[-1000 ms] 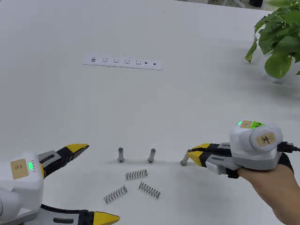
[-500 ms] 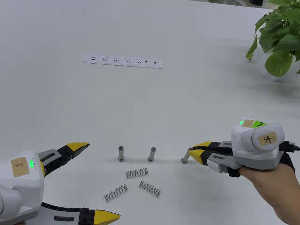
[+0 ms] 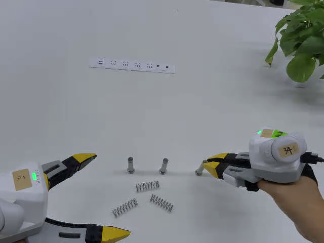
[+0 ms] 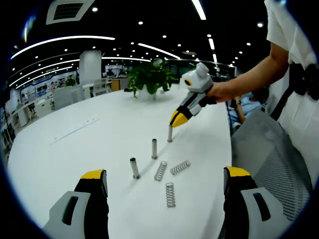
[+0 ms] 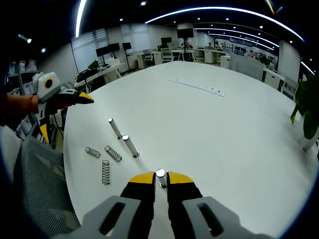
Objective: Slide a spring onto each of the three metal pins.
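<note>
Table (image 3: 212, 101): everything stands or lies on it.
Pins: upright in a row, left pin (image 3: 130, 165), middle pin (image 3: 164, 166), right pin (image 3: 200, 169).
Springs (image 3: 147, 187): three lying flat just in front of the row, towards the person.
Right gripper (image 3: 211, 165): at the row's right end, jaws clasping the right pin.
Left gripper (image 3: 109, 196): near left, jaws spread, apart from pins.
Power strip (image 3: 132, 66): well behind the pins.
Plant (image 3: 298, 40): far right.

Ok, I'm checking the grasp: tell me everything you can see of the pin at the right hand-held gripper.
The rightmost pin is a short grey metal cylinder with a flat top. It stands on the white table, leaning slightly, its upper end pinched between the yellow tips of the right hand-held gripper. No spring is on it.
</note>
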Demonstrator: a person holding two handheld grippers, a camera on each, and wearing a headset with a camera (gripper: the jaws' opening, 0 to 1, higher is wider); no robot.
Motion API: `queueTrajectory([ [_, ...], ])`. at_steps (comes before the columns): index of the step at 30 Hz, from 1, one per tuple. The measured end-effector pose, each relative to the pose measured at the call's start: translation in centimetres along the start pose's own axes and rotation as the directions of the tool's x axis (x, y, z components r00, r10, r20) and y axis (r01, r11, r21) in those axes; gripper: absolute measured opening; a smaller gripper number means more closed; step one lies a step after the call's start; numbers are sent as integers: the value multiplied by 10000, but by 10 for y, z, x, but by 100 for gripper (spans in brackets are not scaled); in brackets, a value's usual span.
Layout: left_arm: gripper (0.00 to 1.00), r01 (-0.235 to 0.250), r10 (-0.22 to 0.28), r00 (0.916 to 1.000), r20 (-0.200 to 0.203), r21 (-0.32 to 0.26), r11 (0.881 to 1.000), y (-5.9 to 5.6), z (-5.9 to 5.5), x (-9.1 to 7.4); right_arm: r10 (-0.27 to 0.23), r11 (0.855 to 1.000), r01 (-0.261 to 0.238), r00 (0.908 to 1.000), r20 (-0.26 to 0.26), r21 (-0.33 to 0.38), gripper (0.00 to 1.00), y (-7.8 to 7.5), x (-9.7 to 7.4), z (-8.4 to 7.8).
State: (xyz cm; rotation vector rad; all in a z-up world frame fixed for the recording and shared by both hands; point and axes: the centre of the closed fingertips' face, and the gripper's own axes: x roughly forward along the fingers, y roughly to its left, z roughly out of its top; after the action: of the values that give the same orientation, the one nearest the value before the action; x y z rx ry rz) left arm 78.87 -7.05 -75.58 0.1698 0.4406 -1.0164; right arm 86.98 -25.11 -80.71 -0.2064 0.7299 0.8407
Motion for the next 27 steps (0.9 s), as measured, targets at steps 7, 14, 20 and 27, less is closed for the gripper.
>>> queueTrajectory([
  [7, 98, -16, 16, 10000, 4, -8, 10000, 0, 0, 0, -4, 10000, 4, 10000, -42, 5, 10, 1, 0, -1],
  [14, 98, 9, -9, 10000, -7, -14, 10000, -1, 0, 0, -19, 10000, 19, 10000, -15, 12, 11, 1, 0, -2],
  [20, 98, 14, -14, 10000, 1, 10, 10000, -1, 1, 1, -38, 10000, 38, 10000, 12, -1, 15, -2, 0, -1],
  [27, 98, 42, -42, 10000, -40, 61, 10000, -2, 2, 1, -42, 10000, 43, 10000, 78, -54, 19, -1, -3, 1],
])
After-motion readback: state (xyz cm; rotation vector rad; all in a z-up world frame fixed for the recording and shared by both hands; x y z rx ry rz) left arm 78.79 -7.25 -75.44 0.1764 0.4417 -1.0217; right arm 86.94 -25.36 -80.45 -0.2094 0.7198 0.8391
